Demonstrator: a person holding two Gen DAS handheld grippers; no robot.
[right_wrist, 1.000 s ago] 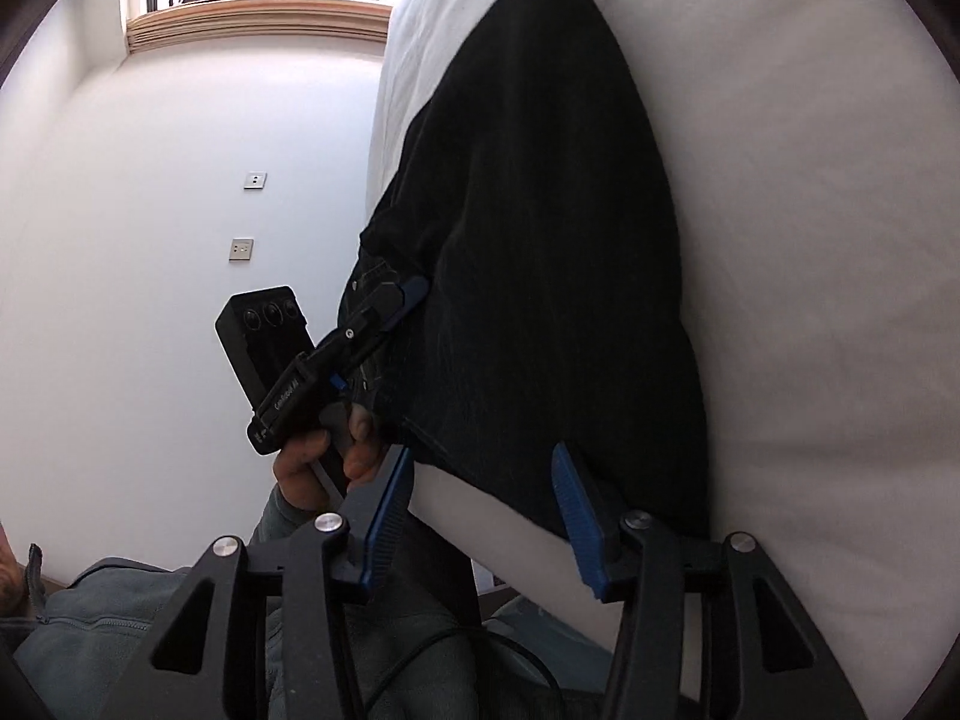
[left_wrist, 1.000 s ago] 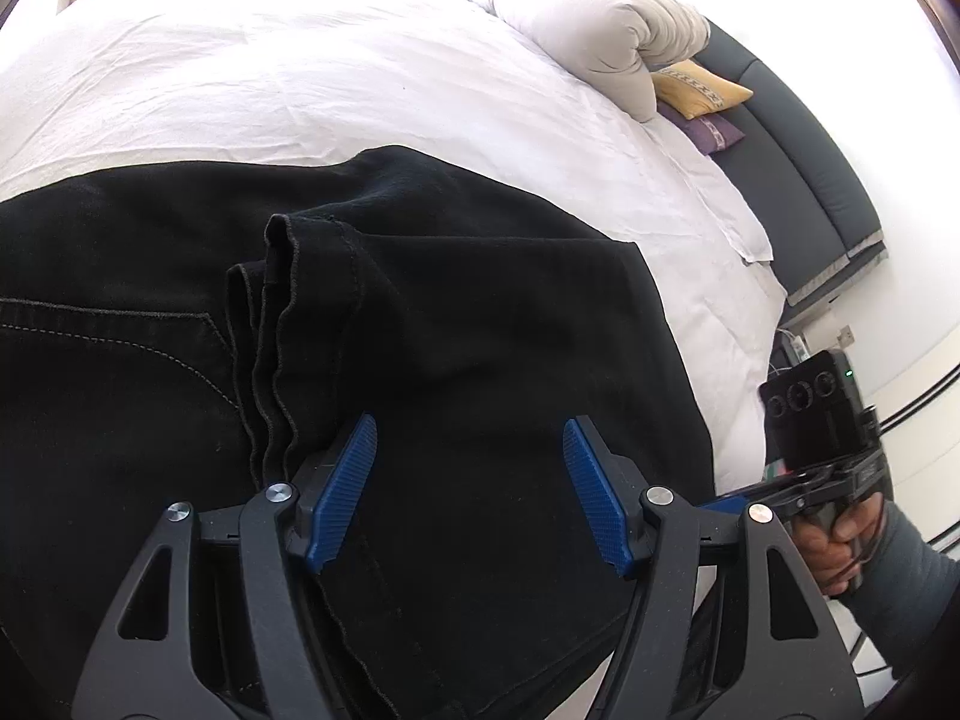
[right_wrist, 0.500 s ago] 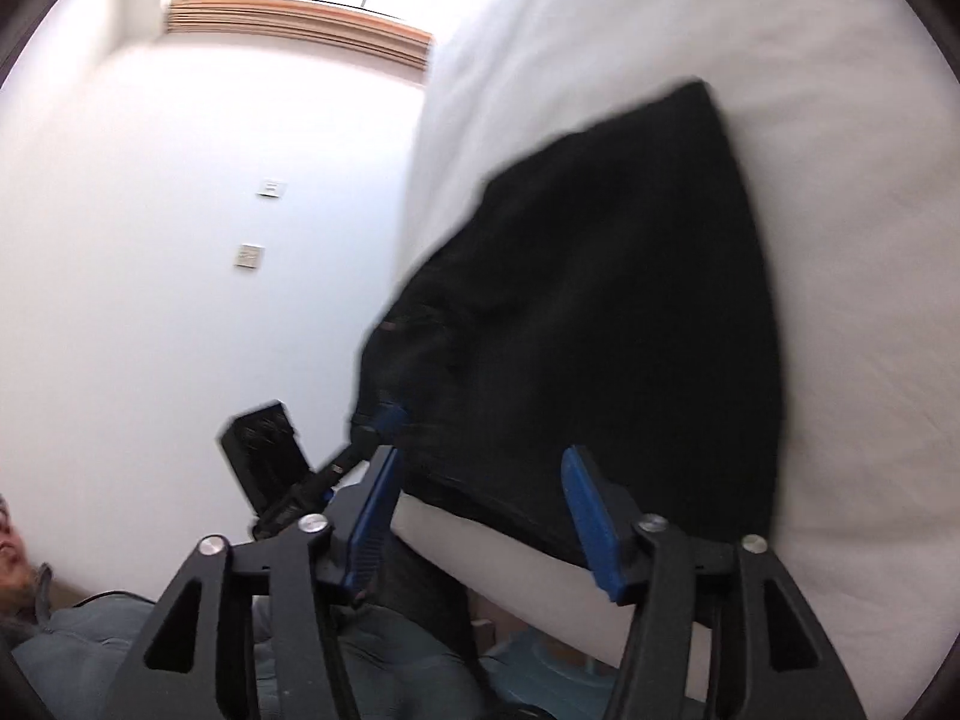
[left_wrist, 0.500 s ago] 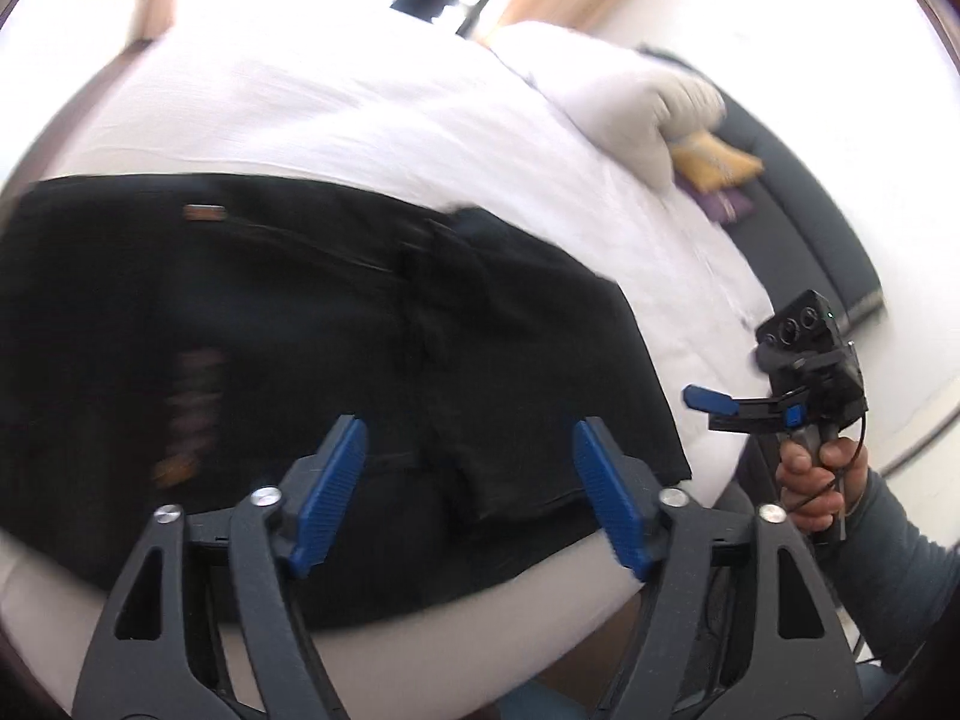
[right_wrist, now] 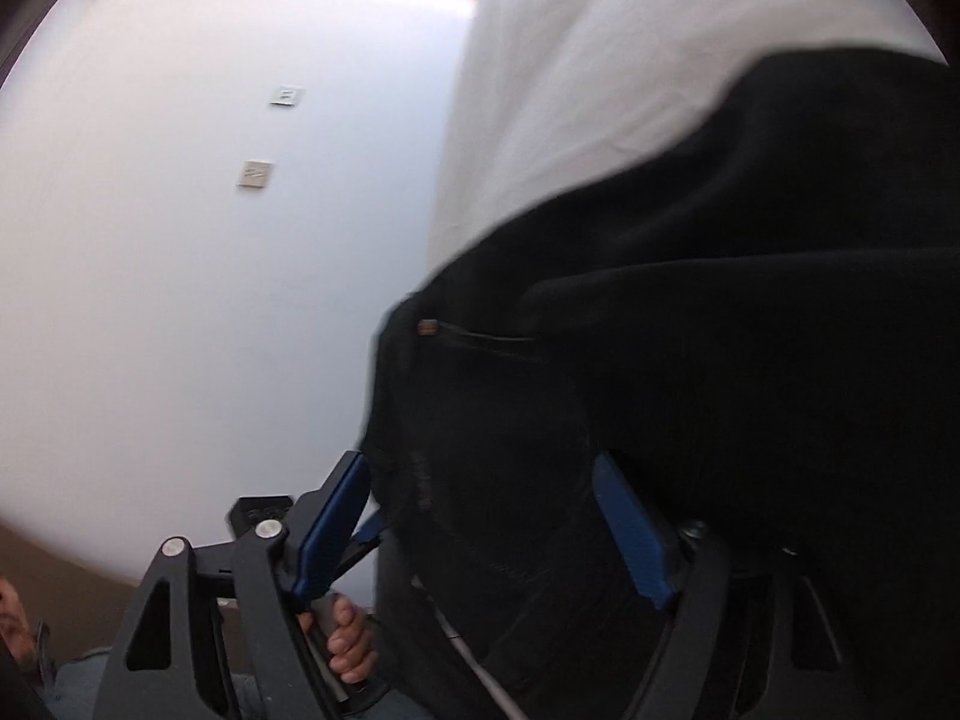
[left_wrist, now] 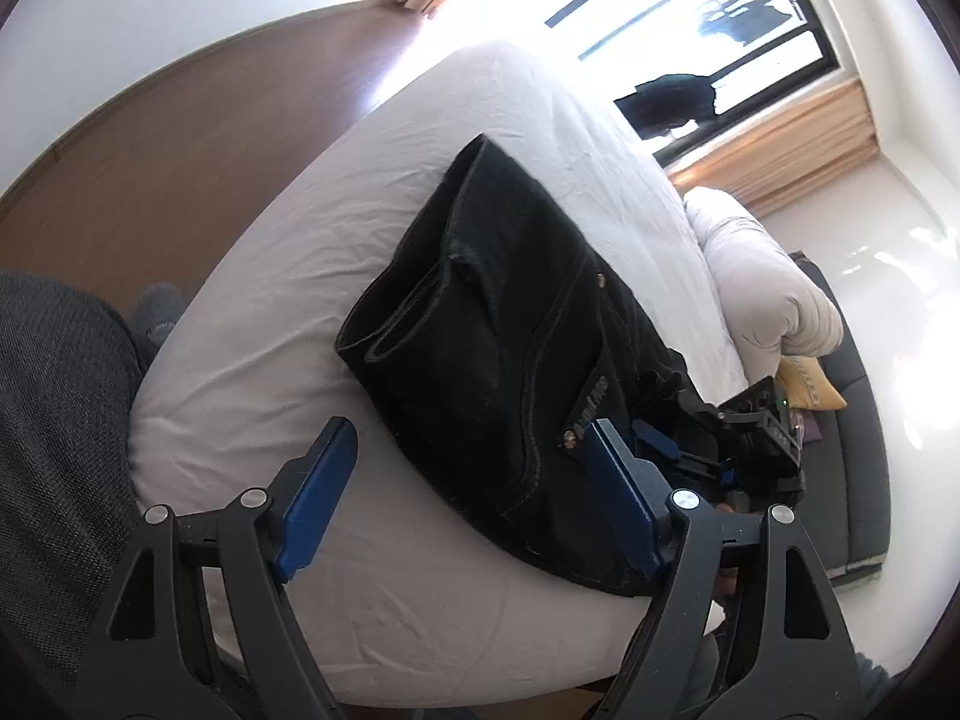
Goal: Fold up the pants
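Already the black pants (left_wrist: 516, 336) lie as a compact folded bundle near the corner of the white bed (left_wrist: 336, 222), filling the centre of the left wrist view. Leg hems and stacked layers show at the bundle's left edge, and the pocket stitching with its rivets faces up toward the lower right. Judging by that stacked shape, the main folds look done; what seems left is at most one more fold or some tidying and squaring, though I can't tell what final shape is wanted.

From the left wrist view, the left gripper (left_wrist: 474, 486) sits low in the frame with its blue pads spread wide, nothing between them but a corner of the cloth and bare sheet beyond. The right gripper (right_wrist: 480, 528) appears at the bottom of its own blurred view, also spread wide, with dark denim (right_wrist: 750, 330) between and beyond the pads; whether it touches the cloth I cannot tell. It does not look clamped on anything.

As for containers, none shows in either view: no basket, drawer or box. A rolled duvet (left_wrist: 762, 276) and a yellow cushion (left_wrist: 810, 384) sit at the right of the left wrist frame.
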